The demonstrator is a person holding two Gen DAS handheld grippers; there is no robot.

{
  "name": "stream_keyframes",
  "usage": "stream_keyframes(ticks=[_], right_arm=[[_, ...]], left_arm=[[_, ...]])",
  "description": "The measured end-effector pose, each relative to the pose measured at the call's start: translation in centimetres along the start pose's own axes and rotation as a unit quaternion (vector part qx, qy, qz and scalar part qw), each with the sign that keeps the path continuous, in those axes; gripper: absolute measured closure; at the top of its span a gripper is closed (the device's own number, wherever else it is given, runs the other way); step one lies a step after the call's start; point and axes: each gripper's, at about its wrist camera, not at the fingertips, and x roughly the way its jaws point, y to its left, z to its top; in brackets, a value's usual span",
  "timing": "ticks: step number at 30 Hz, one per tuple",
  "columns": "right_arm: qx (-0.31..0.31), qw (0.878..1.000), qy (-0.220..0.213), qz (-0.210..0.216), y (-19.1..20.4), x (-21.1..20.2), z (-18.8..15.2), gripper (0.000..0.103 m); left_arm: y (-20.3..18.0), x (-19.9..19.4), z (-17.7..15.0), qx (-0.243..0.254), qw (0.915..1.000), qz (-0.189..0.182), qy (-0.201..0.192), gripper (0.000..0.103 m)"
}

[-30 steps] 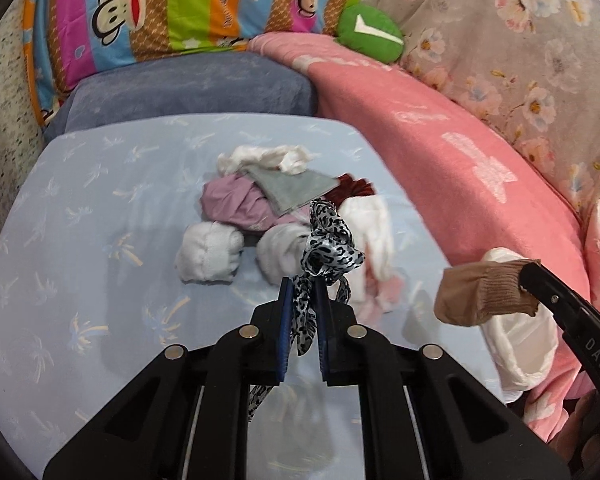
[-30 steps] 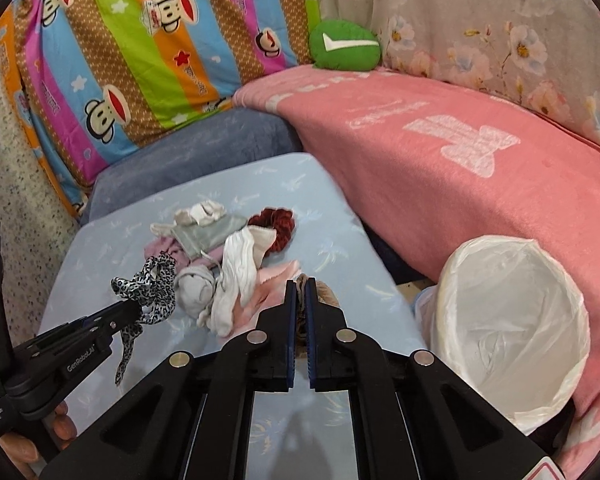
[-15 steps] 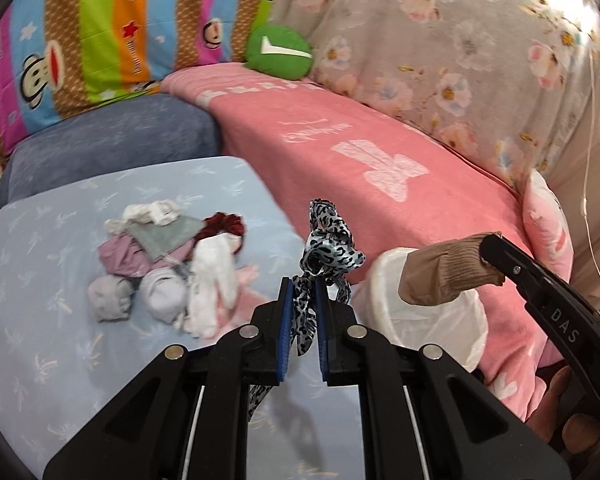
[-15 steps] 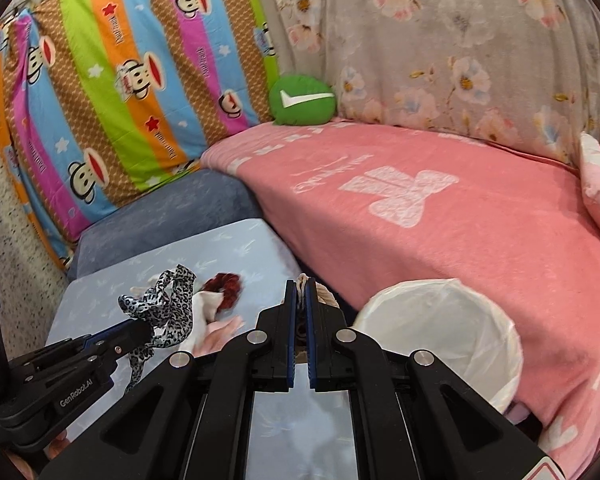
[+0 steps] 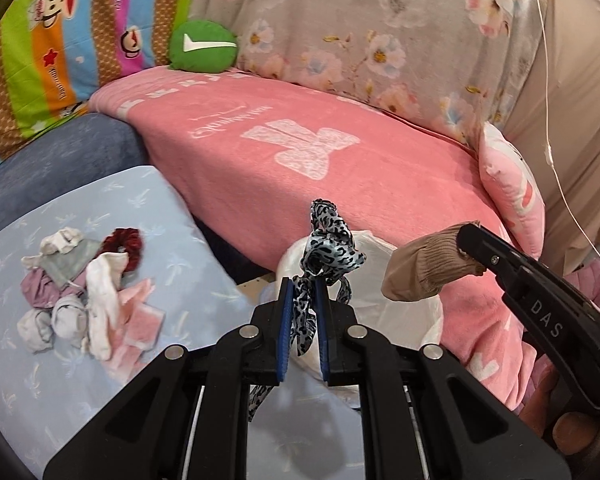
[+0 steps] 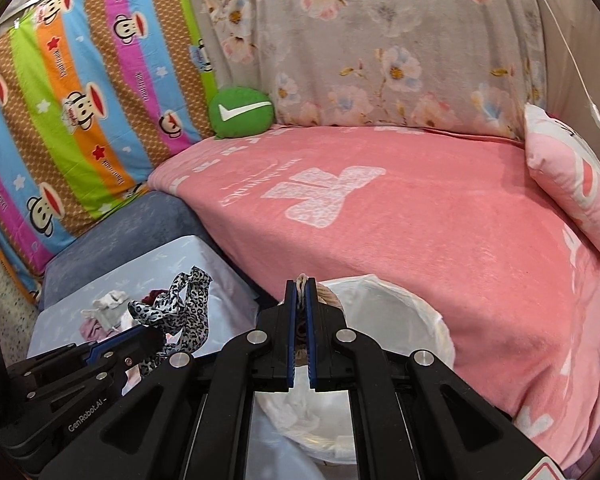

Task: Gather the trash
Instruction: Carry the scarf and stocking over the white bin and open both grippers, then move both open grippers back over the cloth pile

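Jaws clamp one leopard scarf (image 5: 328,248), one tan sock (image 5: 424,272)

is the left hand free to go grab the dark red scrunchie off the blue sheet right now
Probably not yet. The left tongs are shut on a leopard print ribbon, so there is no room for the dark red scrunchie. The path to it looks clear, but the ribbon would have to go into the white bin first.
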Motion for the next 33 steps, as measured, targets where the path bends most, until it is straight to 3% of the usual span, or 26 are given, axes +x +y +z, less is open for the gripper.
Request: stream_keyframes(ticks=[8,12,21,30,33], right_arm=[[0.021,1.000,0.011,-0.020,-3.0,1.3,-0.4,0.097],[0.026,0.999,0.014,-0.030,-3.7,1.6,-0.6,0.093],[0.017,0.999,0.004,-0.038,-2.8,0.8,-0.6,0.063],[0.000,1.000,0.003,-0.023,-0.5,0.1,-0.6,0.056],[-0.009,1.000,0.004,-0.014,0.8,0.0,-0.8,0.054]], left_arm=[[-2.5,1.8,0.3,0.022,0.9995,-0.020,0.014,0.085],[-2.6,1.7,0.2,0.015,0.9999,0.001,0.004,0.038],[-1.7,1.3,0.1,0.006,0.9997,0.024,-0.001,0.036],[0.8,0.1,-0.1,-0.018,0.9987,0.048,-0.006,0.036],[2.1,-0.4,-0.4,-0.035,0.9975,0.061,-0.007,0.029]])
